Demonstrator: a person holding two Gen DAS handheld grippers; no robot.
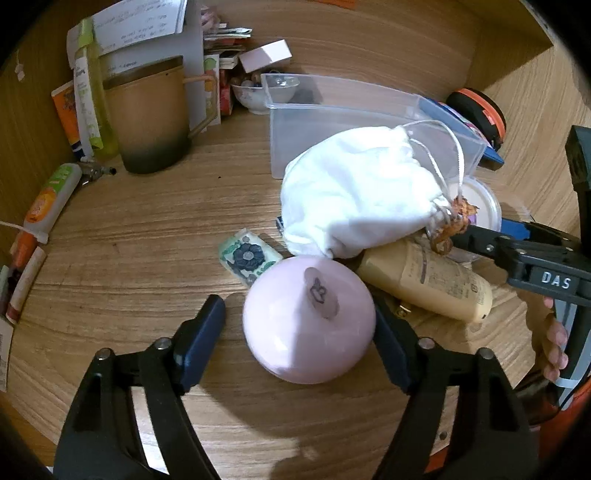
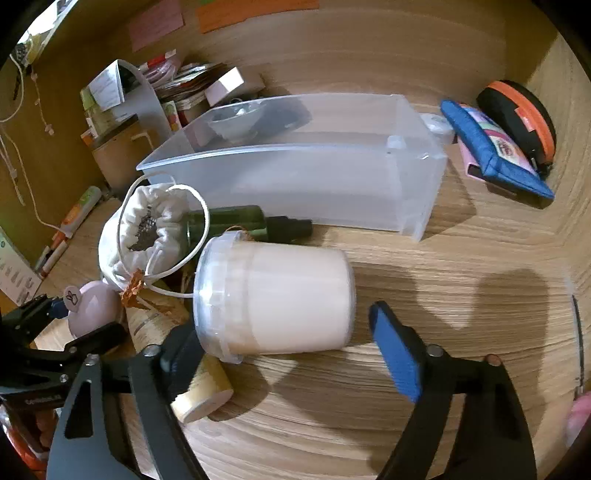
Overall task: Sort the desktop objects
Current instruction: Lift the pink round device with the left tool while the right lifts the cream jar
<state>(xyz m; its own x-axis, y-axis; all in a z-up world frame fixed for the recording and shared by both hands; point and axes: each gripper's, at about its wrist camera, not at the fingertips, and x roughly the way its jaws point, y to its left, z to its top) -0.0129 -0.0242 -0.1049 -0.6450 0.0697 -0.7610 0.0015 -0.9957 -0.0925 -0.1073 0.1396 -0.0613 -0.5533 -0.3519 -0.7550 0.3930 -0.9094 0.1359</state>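
We have the left tongs (image 1: pixel 299 328) open around the pink round case (image 1: pixel 308 319) on the desk (image 1: pixel 129 258), the right tongs (image 2: pixel 284 343) open around the white jar (image 2: pixel 280 299) lying sideways; risk: either smooth curved body squirts out on closing.

1. At the back left you have a tan mug (image 1: pixel 151 122) with a dark base and a flat lid, standing upright on the wooden desk (image 1: pixel 147 221).
2. Just beside the mug, you see a tall yellow-green bottle (image 1: pixel 92 92) upright against the wall.
3. Above and behind the mug, handwritten papers (image 1: pixel 136 26) lean on a grey stand.
4. Behind the stand, a small pink box (image 1: pixel 266 55) sits on a heap of cards, with a little patterned bowl (image 1: pixel 251 96) near it.
5. On the back wall you have an orange sticky note (image 2: pixel 258 9) and a pink sticky note (image 2: pixel 155 24).
6. Along the left edge, a white tube with orange print (image 1: pixel 51 199) lies flat.
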